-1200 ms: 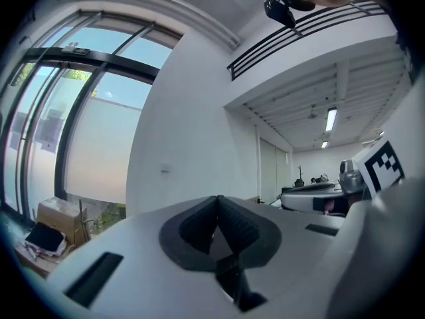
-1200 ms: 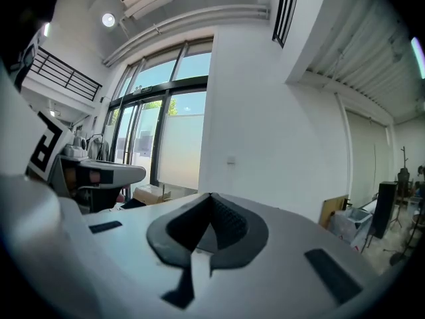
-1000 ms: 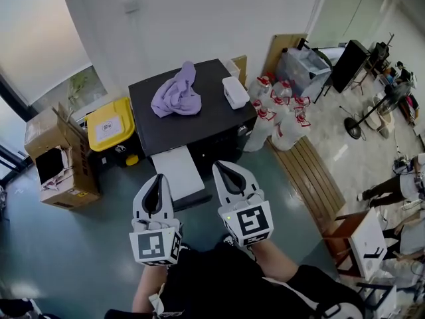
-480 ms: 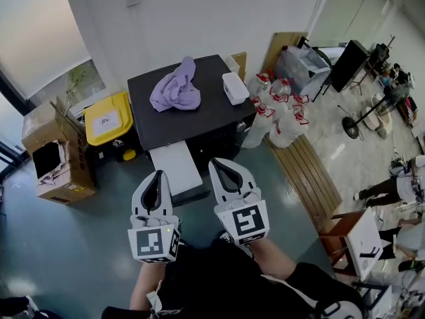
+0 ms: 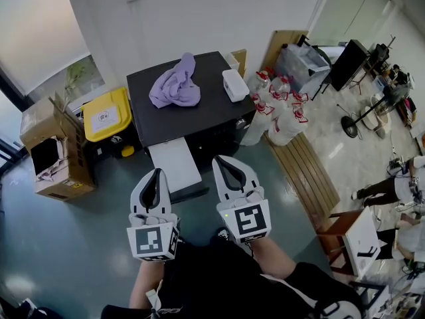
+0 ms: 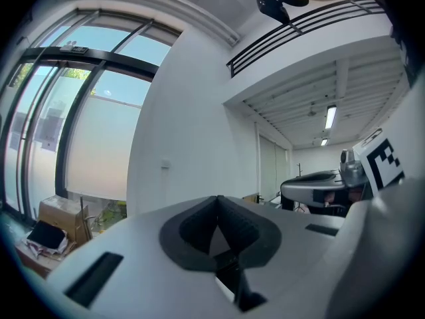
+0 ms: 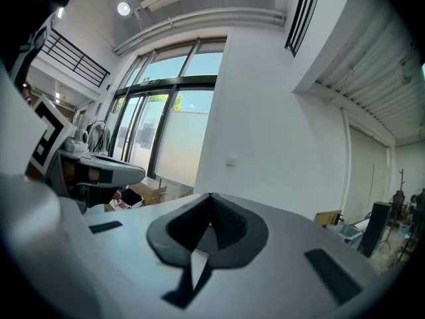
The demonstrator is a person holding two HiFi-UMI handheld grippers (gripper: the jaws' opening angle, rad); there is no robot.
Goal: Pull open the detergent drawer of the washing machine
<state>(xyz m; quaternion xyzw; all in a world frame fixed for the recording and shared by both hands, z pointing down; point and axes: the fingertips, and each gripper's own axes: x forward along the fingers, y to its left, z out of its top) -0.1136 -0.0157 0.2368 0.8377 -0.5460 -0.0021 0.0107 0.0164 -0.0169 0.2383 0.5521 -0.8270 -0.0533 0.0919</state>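
left tongs (image 5: 157, 173) + right tongs (image 5: 226, 161): both shut, empty | just short of washing machine (image 5: 199, 119) | risk: go in shut and they'll only bump its drawer, no grip

No words or numbers can be read anywhere. The white label on the yellow bin (image 5: 105, 116) lid is too small to make out. The red-and-white labels on the bottles (image 5: 279, 108) are unreadable. The cardboard box (image 5: 56, 158) has a small sticker, possibly a warning mark. The cubes on the left tongs (image 5: 158, 173) and right tongs (image 5: 220, 161) carry black-and-white square code markers, not text.
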